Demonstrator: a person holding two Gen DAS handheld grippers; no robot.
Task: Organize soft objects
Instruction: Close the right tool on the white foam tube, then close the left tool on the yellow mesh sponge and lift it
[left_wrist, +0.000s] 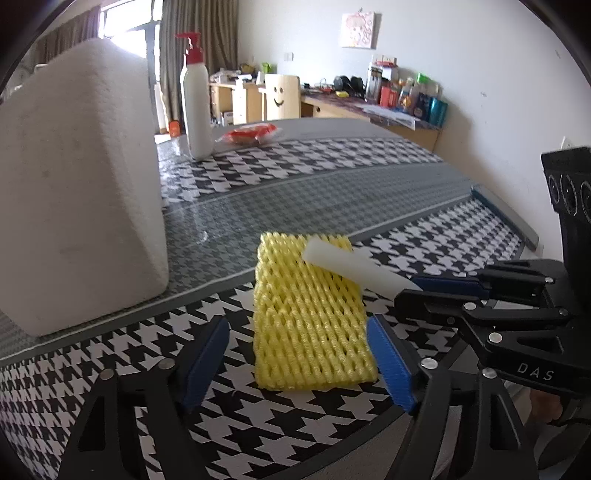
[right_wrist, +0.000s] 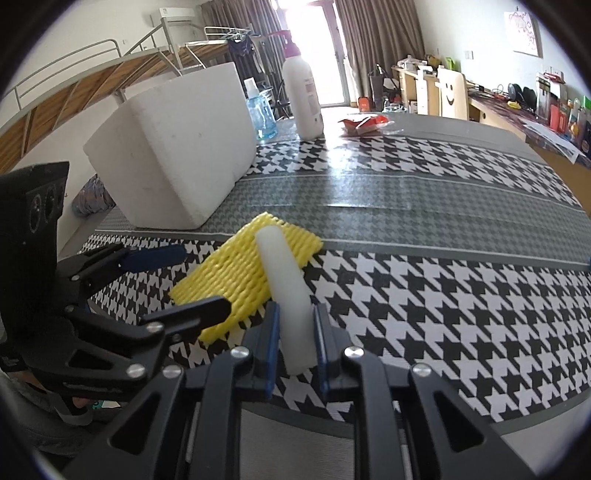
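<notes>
A yellow foam net sleeve (left_wrist: 310, 325) lies flat on the houndstooth tablecloth near the table's front edge. My left gripper (left_wrist: 297, 363) stands open astride its near end. The right blue pad sits at the net's edge and the left pad is clear of it. A white foam stick (right_wrist: 284, 280) rests slanted across the yellow net (right_wrist: 229, 273), and my right gripper (right_wrist: 295, 314) is shut on the stick's near end. In the left wrist view the stick (left_wrist: 351, 266) crosses the net's far right corner, with the right gripper (left_wrist: 408, 291) at its end. The left gripper (right_wrist: 203, 277) shows at the left of the right wrist view.
A big white foam box (left_wrist: 77, 192) stands close on the left, behind the net. Farther back are a white pump bottle (left_wrist: 197, 107), a red packet (left_wrist: 251, 134) and a blue spray bottle (right_wrist: 262, 114). The table's front edge (right_wrist: 295, 417) runs just under the grippers.
</notes>
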